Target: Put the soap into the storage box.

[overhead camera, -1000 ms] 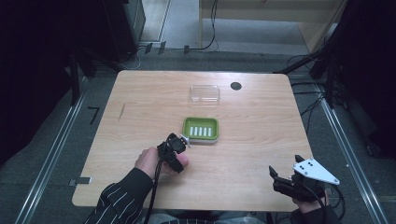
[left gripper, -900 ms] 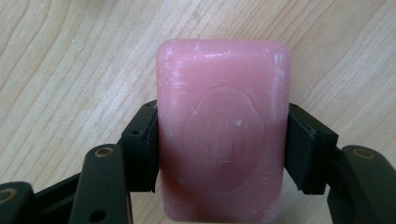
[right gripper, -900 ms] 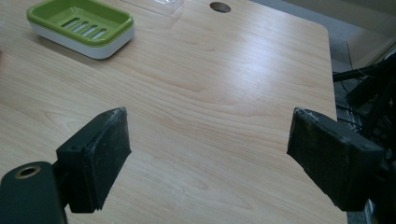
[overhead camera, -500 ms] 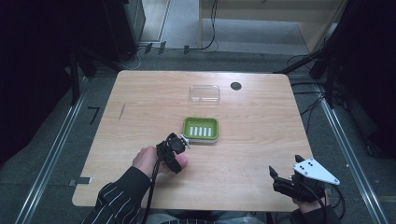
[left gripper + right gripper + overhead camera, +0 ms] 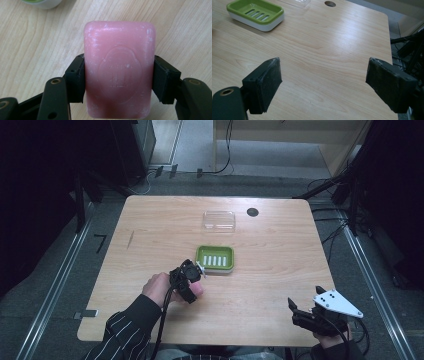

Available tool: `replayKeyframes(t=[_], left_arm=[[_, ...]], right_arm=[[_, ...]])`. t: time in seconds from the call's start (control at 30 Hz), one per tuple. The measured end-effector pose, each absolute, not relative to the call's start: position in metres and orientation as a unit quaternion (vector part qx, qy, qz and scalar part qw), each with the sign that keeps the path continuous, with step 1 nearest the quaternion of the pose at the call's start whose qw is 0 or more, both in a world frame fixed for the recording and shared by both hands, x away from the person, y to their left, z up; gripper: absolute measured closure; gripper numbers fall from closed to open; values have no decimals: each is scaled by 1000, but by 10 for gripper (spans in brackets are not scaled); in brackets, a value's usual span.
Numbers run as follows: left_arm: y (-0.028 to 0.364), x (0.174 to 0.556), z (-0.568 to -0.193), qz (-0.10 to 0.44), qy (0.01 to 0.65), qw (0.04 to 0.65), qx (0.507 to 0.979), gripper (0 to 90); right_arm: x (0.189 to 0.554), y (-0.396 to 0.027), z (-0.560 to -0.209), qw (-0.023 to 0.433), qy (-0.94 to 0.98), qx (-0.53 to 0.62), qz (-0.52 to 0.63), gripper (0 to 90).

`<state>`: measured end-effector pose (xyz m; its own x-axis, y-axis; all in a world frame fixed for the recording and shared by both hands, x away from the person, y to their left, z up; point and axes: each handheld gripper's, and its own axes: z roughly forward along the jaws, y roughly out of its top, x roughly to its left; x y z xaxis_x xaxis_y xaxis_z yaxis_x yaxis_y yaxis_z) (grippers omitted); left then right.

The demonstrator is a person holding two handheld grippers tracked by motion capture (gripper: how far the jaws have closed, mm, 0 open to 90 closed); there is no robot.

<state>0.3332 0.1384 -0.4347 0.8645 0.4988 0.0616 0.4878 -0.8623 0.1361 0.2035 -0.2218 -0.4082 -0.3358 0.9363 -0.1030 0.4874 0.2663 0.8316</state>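
Soap dish [image 5: 215, 259] sits mid-table [image 5: 150, 220]; clear lid [image 5: 219, 220] behind it, cable hole [image 5: 252, 212] right of lid. Soap bar [image 5: 118, 75] between left gripper [image 5: 192, 279] pads, just front-left of dish. Right gripper [image 5: 300, 312] at front-right corner, well apart.

We see a pale pink soap bar [image 5: 119, 75] with whitish scuffs and an embossed oval emblem, held between black pads of the left gripper [image 5: 119, 82]. Our soap dish [image 5: 215, 259] is lime green on top with white slots and a white base. The surface [image 5: 280, 255] is light wood grain. A clear lid [image 5: 219, 220] lies beyond. Our sleeve [image 5: 122, 335] is black with thin white stripes. The right gripper [image 5: 324, 82] is black, carrying a grey plate [image 5: 336, 303].
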Motion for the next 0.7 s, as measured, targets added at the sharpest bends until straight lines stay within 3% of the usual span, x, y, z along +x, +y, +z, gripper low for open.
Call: replayKeyframes(t=[0.7], left_arm=[[122,349,-418,55,210,72,973,388]], right_arm=[[204,-221,-408,311,733,484,362,135]])
